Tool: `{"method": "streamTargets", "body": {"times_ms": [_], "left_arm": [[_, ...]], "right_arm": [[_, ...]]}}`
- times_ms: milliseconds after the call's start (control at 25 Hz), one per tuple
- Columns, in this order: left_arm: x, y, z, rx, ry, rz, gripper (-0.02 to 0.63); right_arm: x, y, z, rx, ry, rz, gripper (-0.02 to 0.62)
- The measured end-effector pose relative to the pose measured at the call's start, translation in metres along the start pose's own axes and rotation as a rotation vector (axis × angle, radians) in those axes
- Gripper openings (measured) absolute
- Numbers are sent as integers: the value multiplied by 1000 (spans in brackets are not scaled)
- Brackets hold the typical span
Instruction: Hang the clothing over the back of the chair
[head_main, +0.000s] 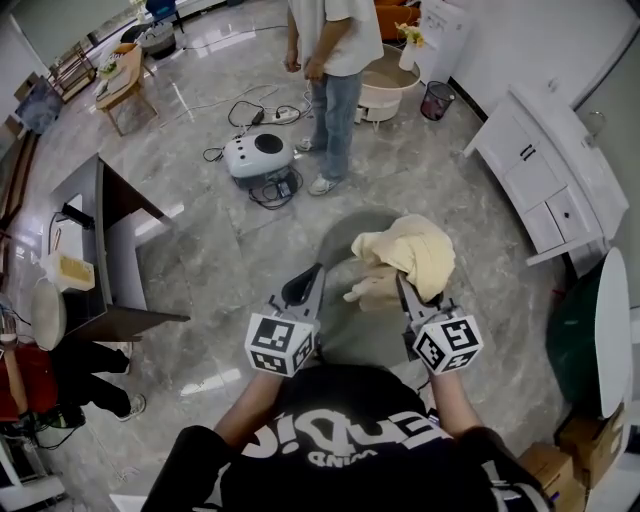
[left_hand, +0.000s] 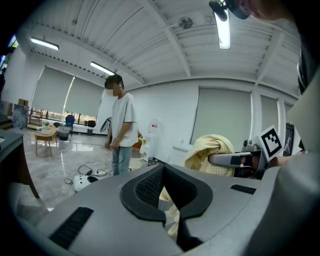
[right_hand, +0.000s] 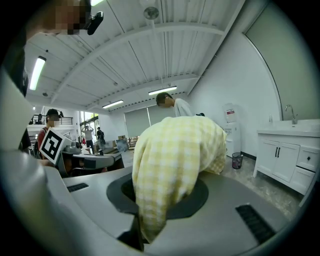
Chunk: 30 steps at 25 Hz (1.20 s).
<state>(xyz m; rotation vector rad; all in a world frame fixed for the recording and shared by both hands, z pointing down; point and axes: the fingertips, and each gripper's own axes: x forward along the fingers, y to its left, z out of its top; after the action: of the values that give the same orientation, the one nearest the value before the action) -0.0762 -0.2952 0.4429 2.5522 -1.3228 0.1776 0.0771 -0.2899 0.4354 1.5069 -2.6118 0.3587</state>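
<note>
Clothing (head_main: 418, 255), a yellow checked garment bunched into a lump, is riding at the tips of the right claw (head_main: 404, 287), whose jaws are clenching a fold of it. The bulk is heaping up over and ahead of those tips, and a loose tail is drooping on the claw's inner side, toward the left claw (head_main: 314, 276). That one is pointing the same way, just beside the tail but apart from it, its jaws drawn together on nothing. The bundle is showing no clear long axis. Below both claws a grey rounded shape (head_main: 345, 238) is showing, probably the chair, though I cannot make out its back. The left claw, being nearest the tail, is looking best placed to take it and spread the garment crosswise.
</note>
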Motion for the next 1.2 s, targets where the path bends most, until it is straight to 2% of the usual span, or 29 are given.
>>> {"method": "streamTargets", "body": {"times_ms": [640, 840, 1200], "left_arm": [[34, 12, 15, 10, 2, -10, 15], [40, 24, 10, -1, 12, 2, 15], [53, 37, 9, -24, 31, 29, 15]], "right_arm": [[60, -23, 70, -80, -40, 57, 75], [83, -33, 71, -69, -23, 52, 75], [122, -52, 51, -51, 39, 57, 75]]}}
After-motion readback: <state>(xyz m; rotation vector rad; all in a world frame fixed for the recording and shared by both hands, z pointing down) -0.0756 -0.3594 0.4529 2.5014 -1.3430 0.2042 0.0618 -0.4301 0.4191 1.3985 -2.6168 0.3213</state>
